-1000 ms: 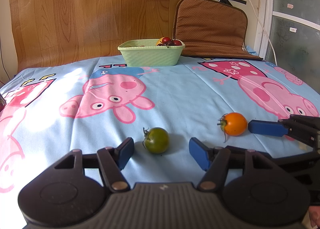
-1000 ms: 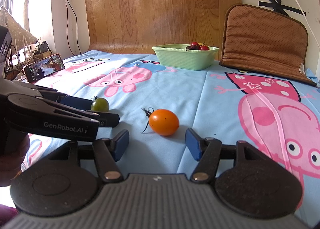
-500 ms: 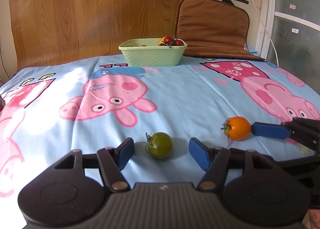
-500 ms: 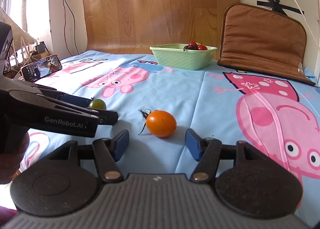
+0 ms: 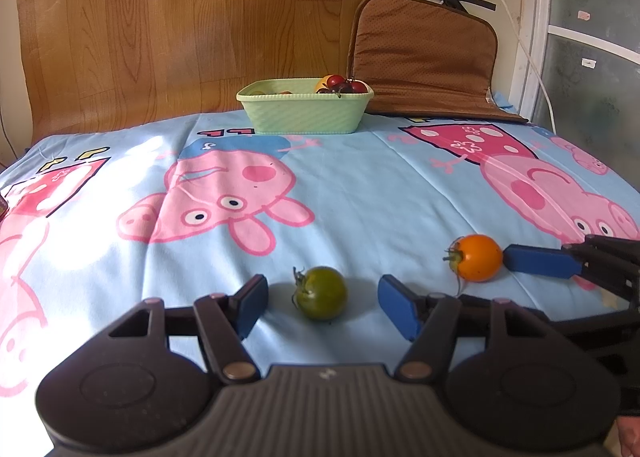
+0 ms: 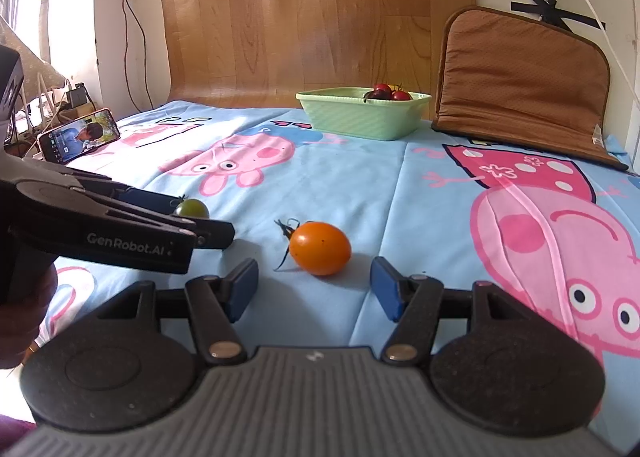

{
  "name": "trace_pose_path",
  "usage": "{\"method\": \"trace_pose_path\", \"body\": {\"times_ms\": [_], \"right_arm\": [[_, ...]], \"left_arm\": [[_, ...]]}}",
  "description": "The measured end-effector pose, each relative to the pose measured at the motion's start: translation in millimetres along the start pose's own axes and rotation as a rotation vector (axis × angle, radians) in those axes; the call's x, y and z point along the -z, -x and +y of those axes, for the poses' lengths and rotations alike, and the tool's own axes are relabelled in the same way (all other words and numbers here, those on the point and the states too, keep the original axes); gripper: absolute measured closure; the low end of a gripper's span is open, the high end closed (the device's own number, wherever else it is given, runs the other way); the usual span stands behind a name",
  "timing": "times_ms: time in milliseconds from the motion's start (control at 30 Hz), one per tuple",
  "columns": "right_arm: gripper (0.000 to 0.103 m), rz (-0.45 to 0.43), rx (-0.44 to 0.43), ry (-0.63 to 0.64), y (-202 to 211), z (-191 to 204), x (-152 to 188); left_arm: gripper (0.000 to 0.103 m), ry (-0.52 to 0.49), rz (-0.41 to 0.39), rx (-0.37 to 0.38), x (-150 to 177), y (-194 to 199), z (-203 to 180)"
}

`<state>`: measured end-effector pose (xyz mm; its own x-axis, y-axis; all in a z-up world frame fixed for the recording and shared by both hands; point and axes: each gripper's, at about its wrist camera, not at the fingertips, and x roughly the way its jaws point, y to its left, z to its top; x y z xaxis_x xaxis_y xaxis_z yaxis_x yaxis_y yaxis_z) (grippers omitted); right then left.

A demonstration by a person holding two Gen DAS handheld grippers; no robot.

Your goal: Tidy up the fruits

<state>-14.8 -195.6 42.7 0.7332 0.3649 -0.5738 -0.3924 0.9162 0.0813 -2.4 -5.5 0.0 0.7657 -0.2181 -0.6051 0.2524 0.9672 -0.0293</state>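
A green tomato [image 5: 321, 292] lies on the cartoon-print cloth between the blue fingertips of my open left gripper [image 5: 322, 307]; the pads do not touch it. It also shows in the right wrist view [image 6: 193, 208], partly behind the left gripper's body. An orange tomato [image 6: 320, 248] lies just ahead of my open right gripper [image 6: 313, 288], between its fingertips and apart from them. The orange tomato appears in the left wrist view [image 5: 476, 257] with a right finger [image 5: 540, 260] beside it. A light green basket [image 5: 306, 108] at the far edge holds red and yellow fruits [image 5: 340, 84].
A brown cushion [image 5: 424, 57] leans on the wall right of the basket. A wooden board [image 5: 192, 17] stands behind. A phone [image 6: 80, 134] is propped at the cloth's left edge. A white cable [image 5: 516, 29] hangs at the right.
Both grippers have moved forward and slightly lower, so each tomato now lies deeper between its open fingers. The tomatoes have not moved on the cloth.
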Motion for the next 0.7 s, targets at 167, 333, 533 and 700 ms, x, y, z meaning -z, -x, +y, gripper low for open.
{"method": "trace_pose_path", "body": {"times_ms": [167, 333, 533, 700], "right_arm": [[0.038, -0.001, 0.001, 0.001, -0.6, -0.1, 0.0], [0.039, -0.002, 0.006, 0.007, 0.0, 0.8, 0.3], [0.039, -0.003, 0.007, 0.009, -0.1, 0.9, 0.1], [0.039, -0.003, 0.006, 0.009, 0.1, 0.9, 0.1]], "left_arm": [[0.04, -0.002, -0.004, 0.004, 0.7, 0.1, 0.7], [0.04, -0.002, -0.005, 0.005, 1.6, 0.5, 0.8], [0.04, -0.001, -0.005, 0.004, 1.8, 0.7, 1.0], [0.04, -0.001, -0.005, 0.004, 1.9, 0.7, 1.1]]}}
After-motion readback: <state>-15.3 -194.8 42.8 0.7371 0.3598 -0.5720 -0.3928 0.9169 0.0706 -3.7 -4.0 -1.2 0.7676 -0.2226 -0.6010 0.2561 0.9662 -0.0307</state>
